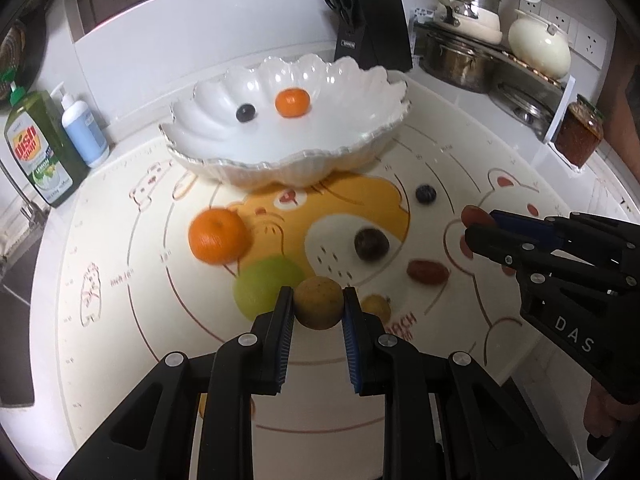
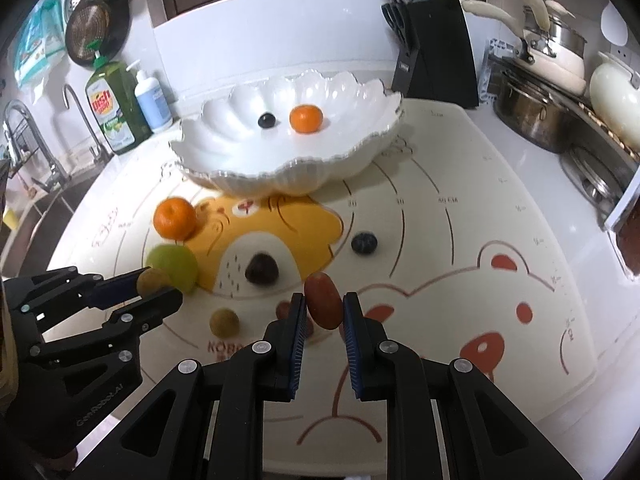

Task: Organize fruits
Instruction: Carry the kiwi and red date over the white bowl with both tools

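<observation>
My left gripper [image 1: 319, 308] is shut on a round tan-brown fruit [image 1: 319, 303] and holds it above the mat; it also shows in the right wrist view [image 2: 154, 286]. My right gripper [image 2: 323, 307] is shut on a red-brown date [image 2: 323, 306]; it shows at the right of the left wrist view [image 1: 478, 222]. A white scalloped bowl [image 1: 224, 160] at the back holds a small orange [image 1: 293, 102] and a dark berry [image 1: 245, 113]. On the mat lie an orange [image 1: 217, 241], a green fruit [image 1: 264, 284], a dark round fruit [image 1: 371, 244], a blueberry [image 1: 425, 194], another date [image 1: 426, 272] and a small tan fruit [image 2: 225, 322].
A bear-print mat [image 1: 460, 360] covers the counter. Dish soap [image 1: 38, 152] and a pump bottle [image 1: 84, 128] stand at the left. A knife block [image 1: 372, 28], pots [image 1: 460, 60] and a jar [image 1: 579, 132] stand at the back right. A sink tap [image 2: 24, 140] is at far left.
</observation>
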Tool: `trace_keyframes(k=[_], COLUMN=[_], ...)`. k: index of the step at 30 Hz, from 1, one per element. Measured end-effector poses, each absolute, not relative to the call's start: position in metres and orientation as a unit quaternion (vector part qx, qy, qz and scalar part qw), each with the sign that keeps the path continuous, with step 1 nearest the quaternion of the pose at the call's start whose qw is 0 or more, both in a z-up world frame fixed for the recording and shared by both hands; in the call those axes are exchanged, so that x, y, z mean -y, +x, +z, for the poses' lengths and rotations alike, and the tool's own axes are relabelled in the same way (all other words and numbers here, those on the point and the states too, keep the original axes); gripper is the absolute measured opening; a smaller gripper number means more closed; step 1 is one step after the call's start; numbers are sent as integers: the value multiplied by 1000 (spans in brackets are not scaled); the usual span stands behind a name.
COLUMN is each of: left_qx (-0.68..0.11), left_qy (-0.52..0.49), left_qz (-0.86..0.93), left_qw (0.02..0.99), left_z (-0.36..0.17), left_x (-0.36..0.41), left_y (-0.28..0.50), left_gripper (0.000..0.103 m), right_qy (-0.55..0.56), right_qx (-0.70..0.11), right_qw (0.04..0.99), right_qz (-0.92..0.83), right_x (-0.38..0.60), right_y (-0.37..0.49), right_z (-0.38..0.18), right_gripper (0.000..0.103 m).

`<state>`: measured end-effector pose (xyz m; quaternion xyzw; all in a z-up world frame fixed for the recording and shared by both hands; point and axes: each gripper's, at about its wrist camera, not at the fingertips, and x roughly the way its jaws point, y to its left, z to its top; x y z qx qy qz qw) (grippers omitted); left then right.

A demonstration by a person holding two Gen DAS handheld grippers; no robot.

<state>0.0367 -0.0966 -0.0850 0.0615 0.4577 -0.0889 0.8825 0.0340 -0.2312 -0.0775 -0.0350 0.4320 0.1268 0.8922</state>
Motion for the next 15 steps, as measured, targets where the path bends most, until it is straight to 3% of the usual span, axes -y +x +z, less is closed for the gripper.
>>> trace_keyframes(k=[15], left_qx=[-441], left_qy=[57], left_qz=[-68], left_qw=[893], left_z=[-57], left_x=[85], left_y=[77], left_gripper=[24], right_qy=[-31], right_qx=[-401], right_qw=[905], right_qz=[140], right_x=[218], right_y=[72], right_z=[-45], right_gripper=[20])
